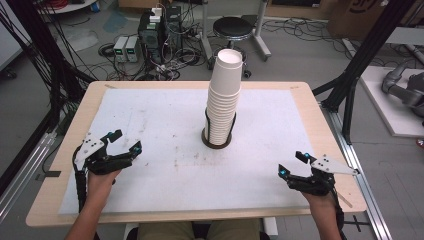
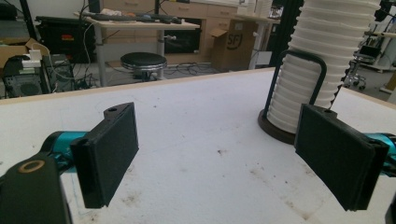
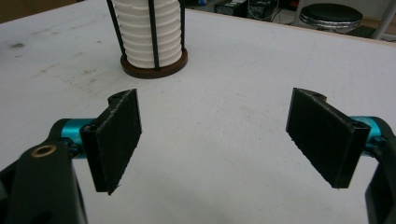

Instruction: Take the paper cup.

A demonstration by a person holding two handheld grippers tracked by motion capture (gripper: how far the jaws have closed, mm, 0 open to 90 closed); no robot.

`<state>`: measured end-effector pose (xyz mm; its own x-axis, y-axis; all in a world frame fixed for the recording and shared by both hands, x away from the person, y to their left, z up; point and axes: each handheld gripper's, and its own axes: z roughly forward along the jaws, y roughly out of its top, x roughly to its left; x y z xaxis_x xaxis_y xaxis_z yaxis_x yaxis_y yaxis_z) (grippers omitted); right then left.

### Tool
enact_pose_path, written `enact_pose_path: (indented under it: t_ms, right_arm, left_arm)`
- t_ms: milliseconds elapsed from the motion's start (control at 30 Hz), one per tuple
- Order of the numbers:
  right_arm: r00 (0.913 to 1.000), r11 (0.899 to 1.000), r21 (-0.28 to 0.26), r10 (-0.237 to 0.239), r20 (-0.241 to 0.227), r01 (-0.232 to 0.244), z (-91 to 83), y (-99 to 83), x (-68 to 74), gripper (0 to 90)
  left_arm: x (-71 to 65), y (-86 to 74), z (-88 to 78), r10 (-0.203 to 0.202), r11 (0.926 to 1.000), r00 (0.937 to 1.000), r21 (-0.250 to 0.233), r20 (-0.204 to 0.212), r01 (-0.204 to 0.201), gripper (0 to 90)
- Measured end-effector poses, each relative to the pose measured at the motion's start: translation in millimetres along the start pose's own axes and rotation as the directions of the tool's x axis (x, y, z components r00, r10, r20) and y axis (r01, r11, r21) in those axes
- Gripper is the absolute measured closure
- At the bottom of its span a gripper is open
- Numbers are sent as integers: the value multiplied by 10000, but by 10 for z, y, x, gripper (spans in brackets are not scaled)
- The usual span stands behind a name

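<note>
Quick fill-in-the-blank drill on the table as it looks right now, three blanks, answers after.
1. The paper cups stand nested in one tall ____.
2. The dark wire holder keeps them ____, not tipped over.
3. The left gripper and the right gripper both have their jaws ____, with nothing between them.

Missing words: stack; upright; open

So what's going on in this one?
A person sits at the table with a gripper in each hand. The left gripper and right gripper both rest near the front edge, jaws open and empty. A tall stack of white paper cups stands in a dark wire holder mid-table, untouched.
</note>
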<state>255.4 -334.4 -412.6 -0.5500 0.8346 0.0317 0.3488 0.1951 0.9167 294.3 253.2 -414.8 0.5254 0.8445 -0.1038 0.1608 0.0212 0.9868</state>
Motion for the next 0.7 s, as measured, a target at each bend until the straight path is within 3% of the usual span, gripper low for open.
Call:
enact_pose_path:
  t_ms: [233,600,700]
  right_arm:
    - [9999,9999,-33,101,-48,-101,2,-7,-12,187]
    - [9992,9993,108,348,-182,-346,16,14,-10,187]
    - [9991,9997,107,228,-348,-225,13,27,11,186]
  left_arm:
    - [13,-16,13,-163,9999,9999,11,-21,163,136]
    - [-17,-11,-23,10,9999,9999,138,166,-12,136]
    - [-11,-9,-52,59,9999,9999,130,101,-60,136]
